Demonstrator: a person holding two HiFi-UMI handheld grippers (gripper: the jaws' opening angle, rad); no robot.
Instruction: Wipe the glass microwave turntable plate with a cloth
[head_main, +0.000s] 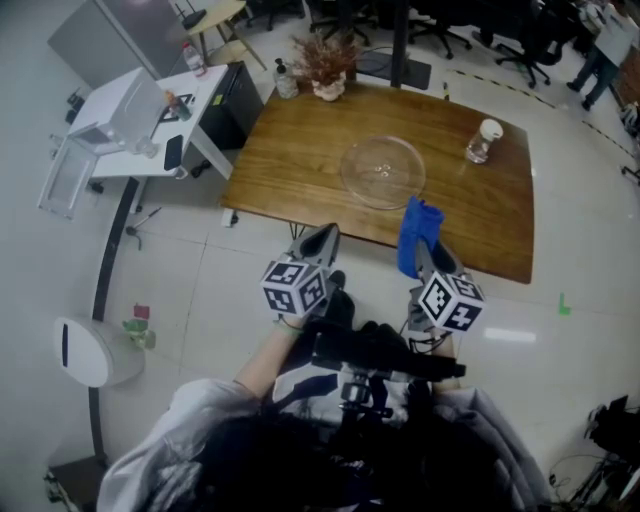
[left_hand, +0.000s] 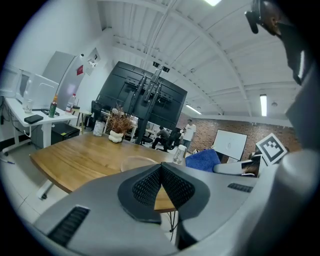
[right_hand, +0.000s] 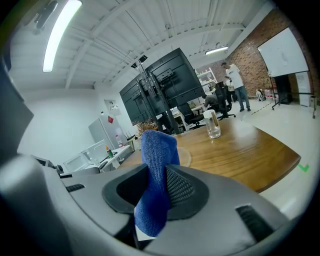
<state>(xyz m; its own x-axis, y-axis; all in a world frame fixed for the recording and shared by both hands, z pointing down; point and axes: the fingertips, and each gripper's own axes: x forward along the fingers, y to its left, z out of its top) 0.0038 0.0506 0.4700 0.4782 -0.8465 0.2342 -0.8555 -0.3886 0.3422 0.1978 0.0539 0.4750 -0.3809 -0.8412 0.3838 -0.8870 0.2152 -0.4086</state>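
Observation:
The clear glass turntable plate (head_main: 383, 170) lies flat on the wooden table (head_main: 290, 150); it also shows faintly in the left gripper view (left_hand: 137, 161) and behind the cloth in the right gripper view (right_hand: 184, 156). My right gripper (head_main: 424, 243) is shut on a blue cloth (head_main: 416, 233), which stands up between its pads (right_hand: 156, 185). It hovers at the table's near edge, short of the plate. My left gripper (head_main: 318, 243) is shut with nothing in it, its pads (left_hand: 161, 186) touching, off the table's near edge.
A glass jar with a white lid (head_main: 483, 140), a dried-flower pot (head_main: 327, 66) and a bottle (head_main: 286, 80) stand at the table's far side. A white desk (head_main: 150, 120) sits to the left. People stand far behind (right_hand: 235, 82).

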